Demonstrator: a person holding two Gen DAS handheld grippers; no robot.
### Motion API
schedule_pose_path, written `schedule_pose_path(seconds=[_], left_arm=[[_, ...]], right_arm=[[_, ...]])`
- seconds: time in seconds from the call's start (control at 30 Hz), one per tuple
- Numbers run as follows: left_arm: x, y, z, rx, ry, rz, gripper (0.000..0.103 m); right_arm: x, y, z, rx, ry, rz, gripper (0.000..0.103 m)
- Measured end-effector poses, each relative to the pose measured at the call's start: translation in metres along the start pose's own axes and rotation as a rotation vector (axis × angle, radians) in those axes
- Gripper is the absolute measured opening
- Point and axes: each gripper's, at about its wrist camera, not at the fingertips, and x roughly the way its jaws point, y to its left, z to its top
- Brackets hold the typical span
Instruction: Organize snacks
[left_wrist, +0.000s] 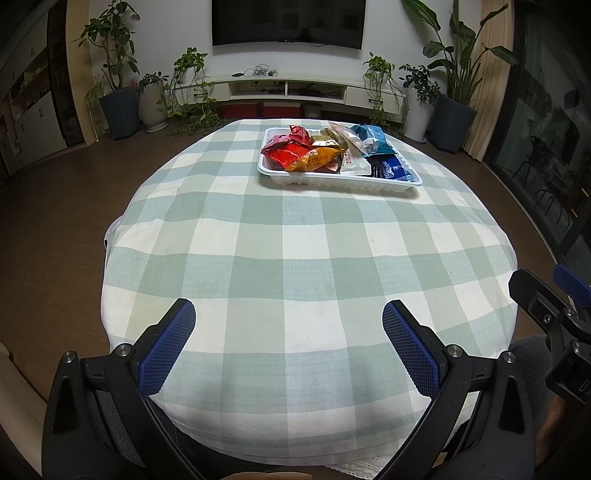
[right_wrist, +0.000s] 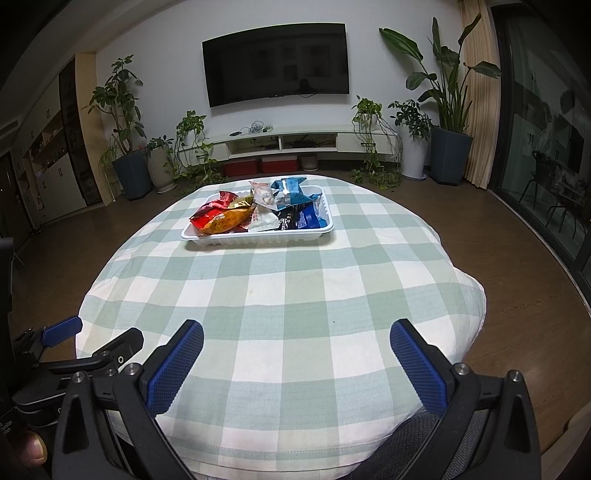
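Observation:
A white plastic tray (left_wrist: 332, 182) (right_wrist: 258, 239) sits on the far part of the table, on a green-and-white checked cloth (left_wrist: 295, 251) (right_wrist: 280, 295). Several snack packets fill it: red (left_wrist: 286, 149) (right_wrist: 207, 216) and orange (left_wrist: 316, 159) (right_wrist: 227, 221) ones on its left, white (left_wrist: 354, 164) (right_wrist: 263, 220) in the middle, blue (left_wrist: 371, 137) (right_wrist: 290, 188) on its right. My left gripper (left_wrist: 288, 325) stands open over the near table edge with nothing between its fingers. My right gripper (right_wrist: 295, 343) is open and empty too, level with the left one, also far from the tray.
Beyond the table are a wall TV (right_wrist: 275, 64), a low white cabinet (right_wrist: 280, 142), red boxes (right_wrist: 258, 164) under it and potted plants (right_wrist: 127, 147) (right_wrist: 448, 122) at both sides. Glass doors (right_wrist: 546, 147) line the right. Brown floor surrounds the table.

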Motion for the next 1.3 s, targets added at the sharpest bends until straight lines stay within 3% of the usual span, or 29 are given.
schedule_pose_path(seconds=[1.3], left_arm=[[-0.0001,0.0005,-0.0075,0.003,0.003,0.000,0.103]], right_arm=[[-0.0032,0.0000,0.0028,-0.001,0.005,0.001,0.103]])
